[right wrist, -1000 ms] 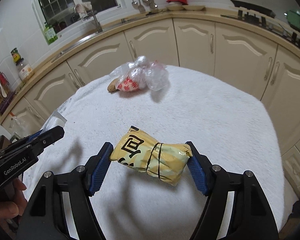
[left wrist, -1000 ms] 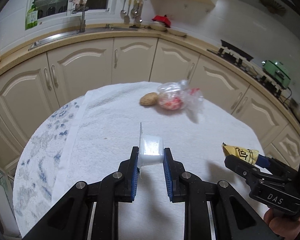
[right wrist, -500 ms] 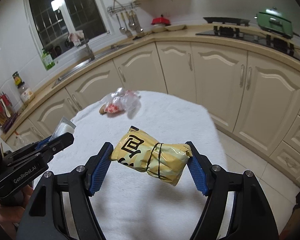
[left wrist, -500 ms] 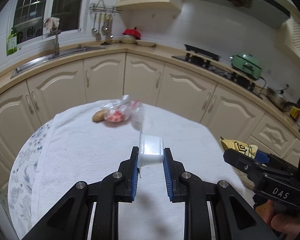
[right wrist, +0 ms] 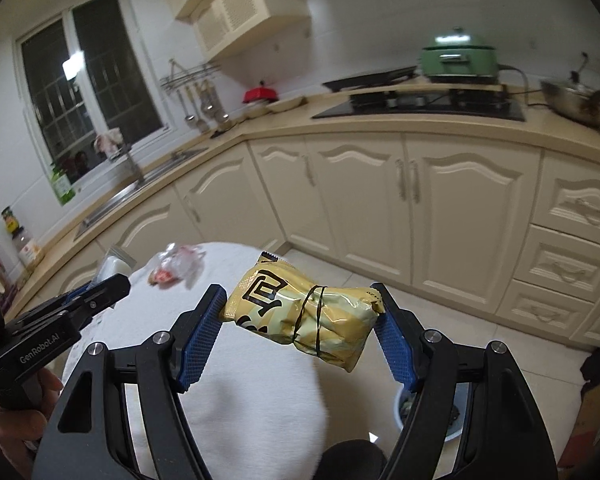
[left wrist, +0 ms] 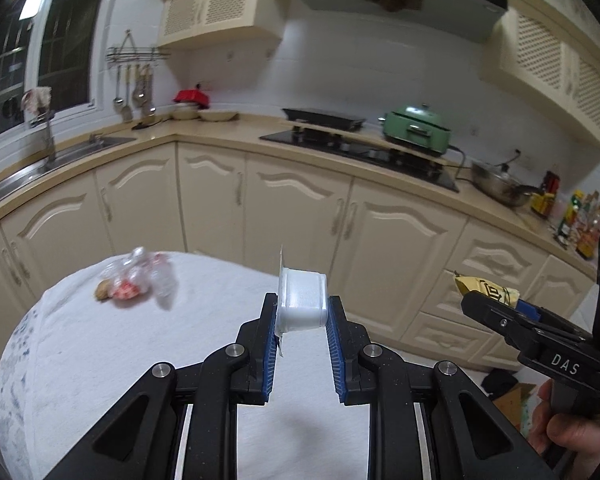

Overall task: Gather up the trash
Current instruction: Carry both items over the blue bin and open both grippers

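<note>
My left gripper [left wrist: 302,312] is shut on a small white plastic cup [left wrist: 303,300] with a peeled foil lid, held above the white-clothed round table [left wrist: 140,356]. My right gripper [right wrist: 302,312] is shut on a yellow snack packet [right wrist: 304,314] bound with a black band, out past the table's edge. The same packet [left wrist: 485,290] and right gripper show at the right of the left wrist view, the cup [right wrist: 114,266] at the left of the right wrist view. A crumpled clear plastic bag [left wrist: 140,280] with red print lies on the table's far side, beside a brown lump [left wrist: 102,291].
Cream kitchen cabinets [left wrist: 292,216] curve behind the table, with a sink [left wrist: 48,160], a stove [left wrist: 360,148] and a green pot [left wrist: 416,128] on the counter. On the tiled floor at lower right stands a round bin [right wrist: 440,412], partly hidden by the right finger. A hand [left wrist: 564,424] holds the right gripper.
Both grippers have risen and swung to the right with their loads. The table and plastic bag have slid down and left in both views; floor and bin have come into the right wrist view.
</note>
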The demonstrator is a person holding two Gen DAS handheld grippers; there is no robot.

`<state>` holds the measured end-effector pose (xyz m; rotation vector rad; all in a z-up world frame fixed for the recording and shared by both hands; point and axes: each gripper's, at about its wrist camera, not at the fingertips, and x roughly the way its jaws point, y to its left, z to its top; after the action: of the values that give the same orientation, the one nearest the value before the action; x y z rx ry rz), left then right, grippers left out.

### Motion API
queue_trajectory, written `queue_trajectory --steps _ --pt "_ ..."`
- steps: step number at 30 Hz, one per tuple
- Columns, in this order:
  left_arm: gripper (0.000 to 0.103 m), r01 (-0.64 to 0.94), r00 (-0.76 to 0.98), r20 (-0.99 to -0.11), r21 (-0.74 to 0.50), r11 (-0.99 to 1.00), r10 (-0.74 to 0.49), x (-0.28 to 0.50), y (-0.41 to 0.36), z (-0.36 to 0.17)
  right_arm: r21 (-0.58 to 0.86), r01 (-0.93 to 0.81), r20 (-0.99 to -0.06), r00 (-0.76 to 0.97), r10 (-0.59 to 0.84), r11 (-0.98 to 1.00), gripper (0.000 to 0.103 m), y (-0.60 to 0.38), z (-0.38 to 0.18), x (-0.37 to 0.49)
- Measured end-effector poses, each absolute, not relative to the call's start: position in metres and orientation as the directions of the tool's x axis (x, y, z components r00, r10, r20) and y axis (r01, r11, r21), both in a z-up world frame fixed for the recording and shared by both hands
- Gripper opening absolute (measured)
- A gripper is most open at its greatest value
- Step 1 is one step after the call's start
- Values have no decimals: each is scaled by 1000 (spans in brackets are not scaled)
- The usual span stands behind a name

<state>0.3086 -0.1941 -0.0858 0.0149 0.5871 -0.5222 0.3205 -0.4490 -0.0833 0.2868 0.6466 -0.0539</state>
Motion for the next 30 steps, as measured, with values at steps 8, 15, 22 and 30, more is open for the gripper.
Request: queue_trajectory --steps 8,15,22,30 --pt "19 585 621 -558 -136 800 -549 316 -266 -99 248 305 -614 784 -95 920 74 -524 -86 285" --pt "19 650 534 -609 -148 746 -586 345 -329 -122 254 401 -658 738 -147 880 74 -573 -110 271" --pt "19 690 464 -655 -155 707 -597 384 -388 -142 275 456 -697 701 -151 846 74 -607 -139 270" --pt "19 708 351 -762 -164 687 -544 439 -475 -190 316 507 -747 654 -120 802 74 -645 -182 279"
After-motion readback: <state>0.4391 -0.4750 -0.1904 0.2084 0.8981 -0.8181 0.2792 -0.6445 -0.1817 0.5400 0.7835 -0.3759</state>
